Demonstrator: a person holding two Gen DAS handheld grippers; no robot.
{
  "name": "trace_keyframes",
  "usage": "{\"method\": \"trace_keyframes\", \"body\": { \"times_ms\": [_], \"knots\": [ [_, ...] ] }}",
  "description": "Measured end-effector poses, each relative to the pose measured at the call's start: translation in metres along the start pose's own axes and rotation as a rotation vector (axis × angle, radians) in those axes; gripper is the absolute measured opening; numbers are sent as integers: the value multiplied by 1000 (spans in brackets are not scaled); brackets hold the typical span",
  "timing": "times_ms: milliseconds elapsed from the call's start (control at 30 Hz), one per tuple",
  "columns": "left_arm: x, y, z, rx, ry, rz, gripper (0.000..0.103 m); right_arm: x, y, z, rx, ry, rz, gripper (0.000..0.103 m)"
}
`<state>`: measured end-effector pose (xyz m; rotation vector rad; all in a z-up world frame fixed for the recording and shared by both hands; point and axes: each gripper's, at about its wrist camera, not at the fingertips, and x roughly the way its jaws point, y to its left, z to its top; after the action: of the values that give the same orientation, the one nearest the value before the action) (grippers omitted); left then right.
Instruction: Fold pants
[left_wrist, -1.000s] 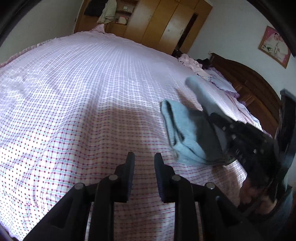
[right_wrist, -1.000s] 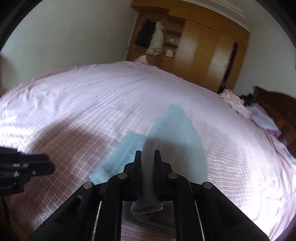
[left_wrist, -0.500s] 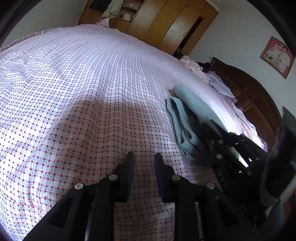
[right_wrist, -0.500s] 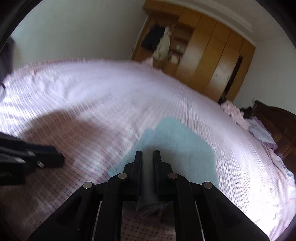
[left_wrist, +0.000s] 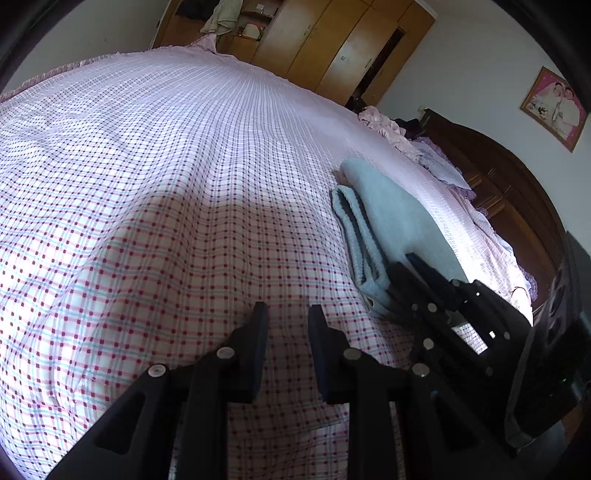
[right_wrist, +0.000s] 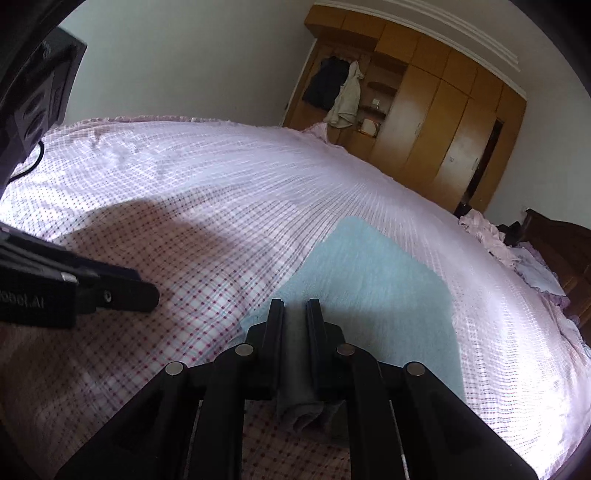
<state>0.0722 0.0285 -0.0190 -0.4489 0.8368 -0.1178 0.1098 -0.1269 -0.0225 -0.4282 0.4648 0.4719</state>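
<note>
A: Two grippers in frame. The right gripper (right_wrist: 295, 308) is pinched nearly closed on the near edge of the light blue pants (right_wrist: 373, 284), with a wad of grey-blue fabric bunched between the pads and hanging out behind them.

B: And the left gripper (left_wrist: 287, 314)?

A: Jaws slightly apart, nothing between them, only the checked bedsheet (left_wrist: 155, 206) below. It hovers just beside the pants, not touching.

B: Where do the pants sit?

A: Flat on the bed, to the right in the left wrist view, already doubled into a layered stack; the fold edges show along its left side. The top layer looks laid over the lower ones, near end in the right gripper.

B: Risks?

A: The main one is release. If the right jaws open while the pinched edge is off the stack, I judge the top layer slumps crooked and the edges do not line up. Also the wad in the jaws could snag on the pads and drag the layer back as the gripper pulls away.

B: Anything else?

A: Soft bedding. Pushing down to flatten could wrinkle the sheet and shift the whole stack. The left gripper is empty, so nothing pins the lower layers, and a tug from the right could slide them. I cannot tell whether the far hems match; they are hidden by the top layer.
</note>
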Motion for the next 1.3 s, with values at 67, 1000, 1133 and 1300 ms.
{"method": "trace_keyframes", "body": {
  "times_ms": [67, 1000, 1133, 1300],
  "knots": [
    [0, -1, 1, -4, 3, 2, 23, -4, -4, 1, 33, -14, 15, 12],
    [49, -102, 62, -68, 186, -248, 14, -76, -165, -94, 848, -73, -73, 66],
    [41, -118, 70, -27, 144, -248, 13, -83, -135, -95, 736, -33, -73, 66],
    [28, -134, 79, 17, 99, -275, 12, -76, -117, -87, 654, -10, -54, 66]
  ]
}}
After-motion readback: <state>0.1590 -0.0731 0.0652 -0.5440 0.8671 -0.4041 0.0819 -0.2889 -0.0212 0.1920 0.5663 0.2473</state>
